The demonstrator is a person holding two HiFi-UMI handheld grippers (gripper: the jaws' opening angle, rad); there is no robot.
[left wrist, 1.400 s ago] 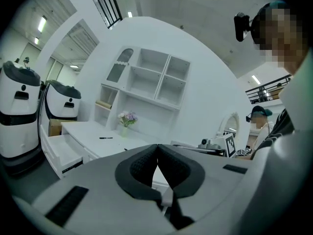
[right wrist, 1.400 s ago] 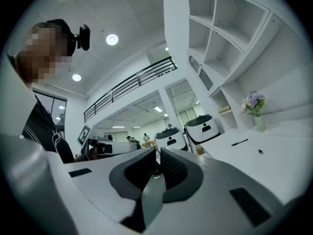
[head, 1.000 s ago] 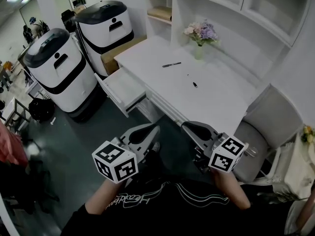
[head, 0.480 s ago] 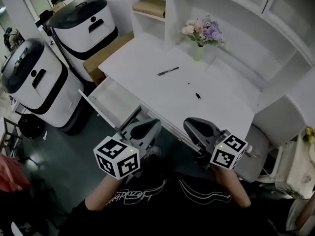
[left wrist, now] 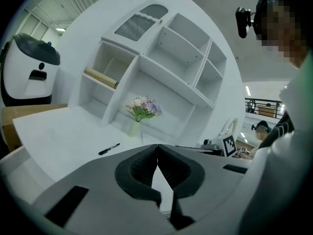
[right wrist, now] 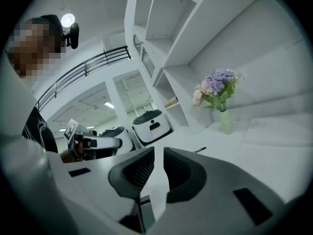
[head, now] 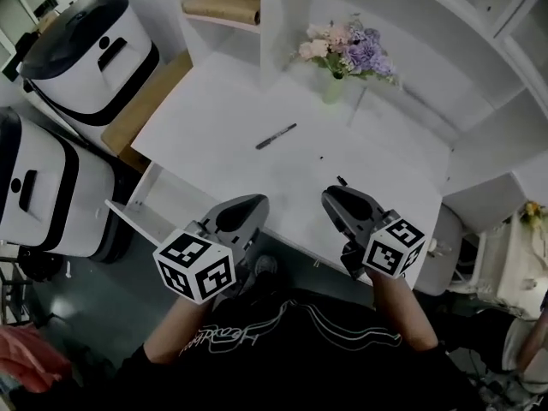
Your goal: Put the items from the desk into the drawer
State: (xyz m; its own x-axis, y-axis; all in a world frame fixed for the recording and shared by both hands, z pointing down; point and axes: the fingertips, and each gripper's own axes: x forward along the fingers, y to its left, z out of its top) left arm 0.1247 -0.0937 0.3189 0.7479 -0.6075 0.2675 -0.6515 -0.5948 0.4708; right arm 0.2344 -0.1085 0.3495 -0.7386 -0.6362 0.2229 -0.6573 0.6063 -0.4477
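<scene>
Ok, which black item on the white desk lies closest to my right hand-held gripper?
The short black piece just ahead of the right hand-held gripper; the long black pen lies farther off.

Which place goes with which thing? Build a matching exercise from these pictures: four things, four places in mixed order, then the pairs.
Things:
1. black pen
2. flower vase
3. drawer
4. brown roll

Places:
A. lying on a shelf
B. pulled open below the desk's front edge
C. lying flat on the desk
D. standing at the desk's back

Pairs: 1-C; 2-D; 3-B; 4-A
</scene>
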